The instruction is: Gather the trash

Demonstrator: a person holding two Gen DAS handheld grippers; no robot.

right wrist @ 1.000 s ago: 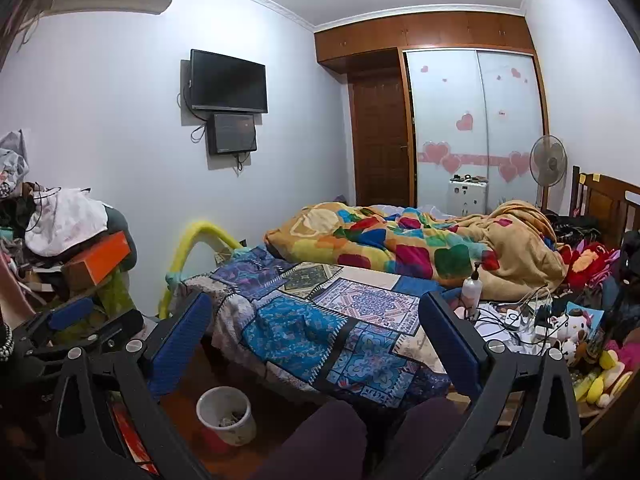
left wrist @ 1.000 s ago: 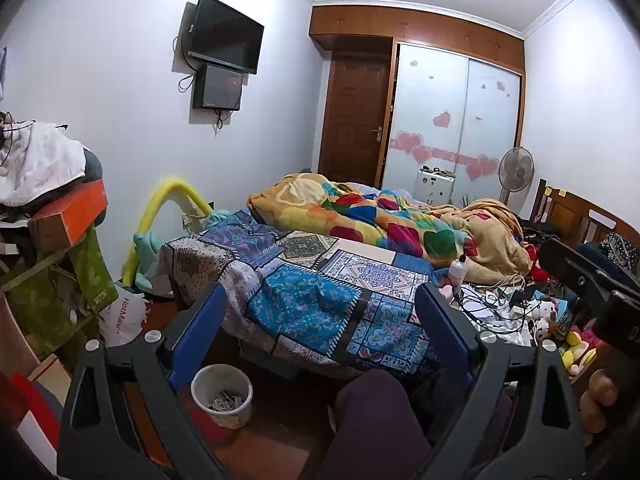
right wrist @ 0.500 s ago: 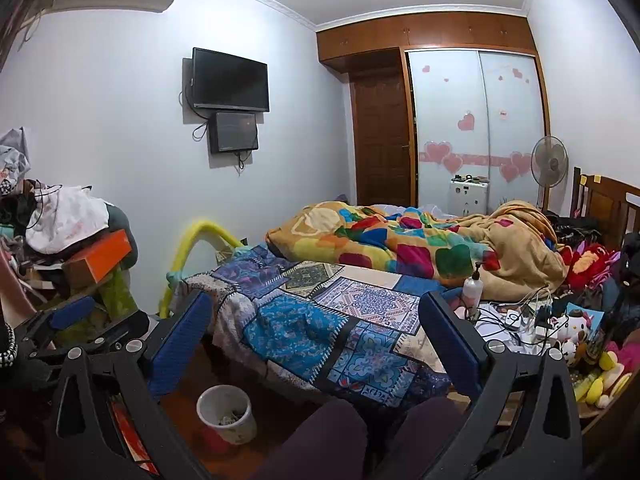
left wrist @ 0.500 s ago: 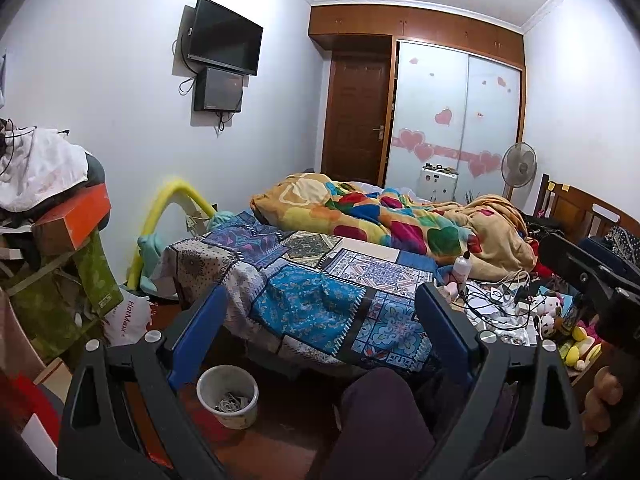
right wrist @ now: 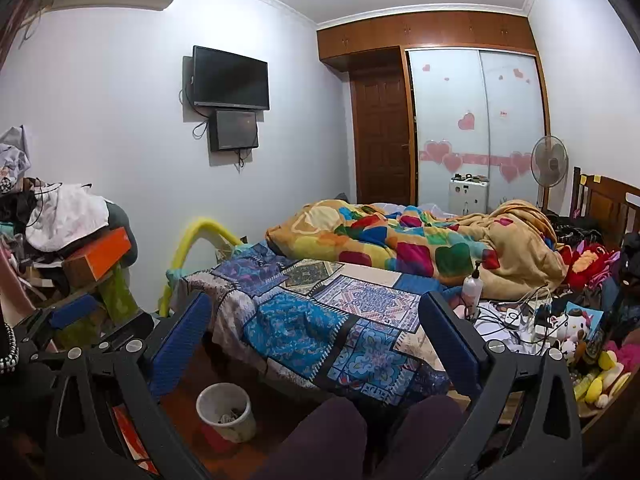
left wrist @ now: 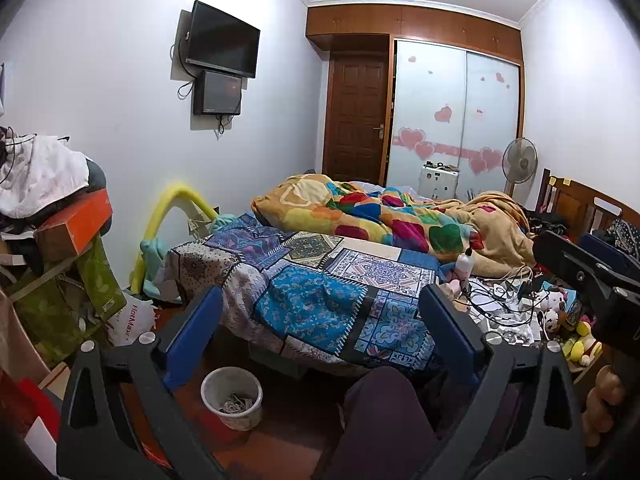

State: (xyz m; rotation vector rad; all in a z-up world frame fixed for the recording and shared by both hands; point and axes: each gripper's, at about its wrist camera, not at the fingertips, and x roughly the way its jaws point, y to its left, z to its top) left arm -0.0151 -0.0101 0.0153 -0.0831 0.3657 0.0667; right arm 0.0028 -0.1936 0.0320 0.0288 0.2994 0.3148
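While both stand spread and empty, the left hand-held gripper (left wrist: 320,336) and right hand-held gripper (right wrist: 316,336) face the bed (left wrist: 320,300); a white bin (left wrist: 232,398) sits on the floor beside it.

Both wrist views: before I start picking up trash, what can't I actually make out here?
- White bin: contents are a small grey tangle in both views, too small to identify.
- Floor under the bed: hidden by the overhanging patchwork cover.
- Clutter by the white bottle: cables and toys overlap; trash cannot be told apart.
- Left pile under the orange box: cut off by the frame edge.
- Left gripper and right gripper: open, holding nothing.
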